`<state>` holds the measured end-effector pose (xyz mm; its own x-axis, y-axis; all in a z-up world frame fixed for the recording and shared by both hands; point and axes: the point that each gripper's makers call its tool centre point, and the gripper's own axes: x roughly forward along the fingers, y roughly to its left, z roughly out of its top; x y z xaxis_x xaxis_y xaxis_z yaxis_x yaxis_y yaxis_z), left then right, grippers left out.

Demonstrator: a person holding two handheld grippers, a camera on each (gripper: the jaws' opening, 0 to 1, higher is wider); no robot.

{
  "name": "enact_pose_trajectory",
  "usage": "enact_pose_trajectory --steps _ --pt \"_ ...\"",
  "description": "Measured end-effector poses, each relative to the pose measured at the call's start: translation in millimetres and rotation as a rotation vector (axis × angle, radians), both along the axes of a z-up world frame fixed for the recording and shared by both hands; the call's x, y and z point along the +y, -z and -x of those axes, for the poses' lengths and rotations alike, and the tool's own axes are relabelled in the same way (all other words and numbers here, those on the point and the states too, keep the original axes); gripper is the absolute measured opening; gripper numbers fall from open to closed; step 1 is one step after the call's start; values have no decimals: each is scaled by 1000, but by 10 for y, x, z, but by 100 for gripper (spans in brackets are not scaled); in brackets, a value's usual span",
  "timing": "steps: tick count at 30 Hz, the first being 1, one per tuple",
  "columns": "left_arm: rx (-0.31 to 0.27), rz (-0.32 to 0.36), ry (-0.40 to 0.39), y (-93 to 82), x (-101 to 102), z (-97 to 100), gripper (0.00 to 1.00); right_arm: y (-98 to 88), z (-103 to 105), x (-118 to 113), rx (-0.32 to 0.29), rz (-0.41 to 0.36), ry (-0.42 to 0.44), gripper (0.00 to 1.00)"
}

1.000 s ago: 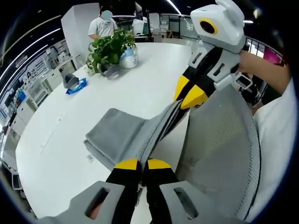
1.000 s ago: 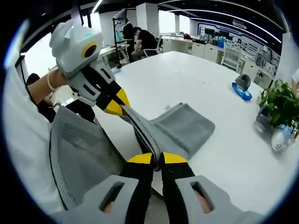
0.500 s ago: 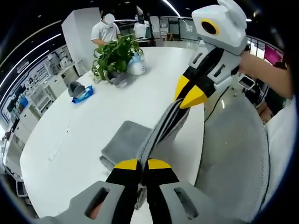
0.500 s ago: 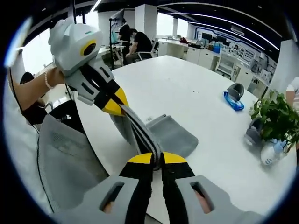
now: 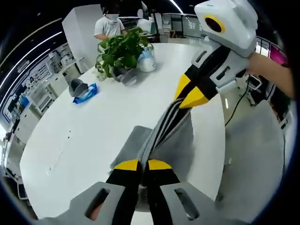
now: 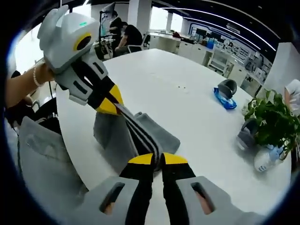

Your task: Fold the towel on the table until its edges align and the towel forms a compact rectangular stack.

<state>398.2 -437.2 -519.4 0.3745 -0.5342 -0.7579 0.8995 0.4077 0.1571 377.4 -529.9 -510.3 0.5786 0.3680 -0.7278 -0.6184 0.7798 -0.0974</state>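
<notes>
Left gripper view: left gripper [image 5: 143, 165] at bottom centre, jaws pressed together on one end of a bunched edge of the grey towel [image 5: 176, 145]. Edge stretched taut up to the right gripper [image 5: 190, 100], likewise clamped on the fabric. Remainder of towel hanging below the edge, lower part resting on the white table [image 5: 93, 122] near its rim. Potted plant [image 5: 123, 49], bottle [image 5: 147, 60] and blue packet [image 5: 86, 93] farther back on the tabletop.

Right gripper view: right gripper [image 6: 157, 159] closed on the same striped towel [image 6: 126, 133] edge, left gripper [image 6: 108, 105] gripping its far end. Plant [image 6: 271, 124] at right.
</notes>
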Motion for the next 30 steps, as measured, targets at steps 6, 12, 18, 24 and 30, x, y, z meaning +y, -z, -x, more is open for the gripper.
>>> enact_pose_trajectory --steps 6,12,18,24,30 --pt "75 7 -46 284 -26 -281 5 281 -325 -31 34 -23 45 4" --pt "129 -16 -48 647 -73 -464 5 623 -516 -61 91 13 37 4" --pt "176 -35 -72 920 -72 -578 5 908 -668 -75 134 12 56 4" --pt "197 -59 -107 1153 -61 -615 5 1165 -744 -80 157 36 84 4" --pt "294 74 -207 1306 -67 -696 5 1094 -805 -88 123 -4 133 4"
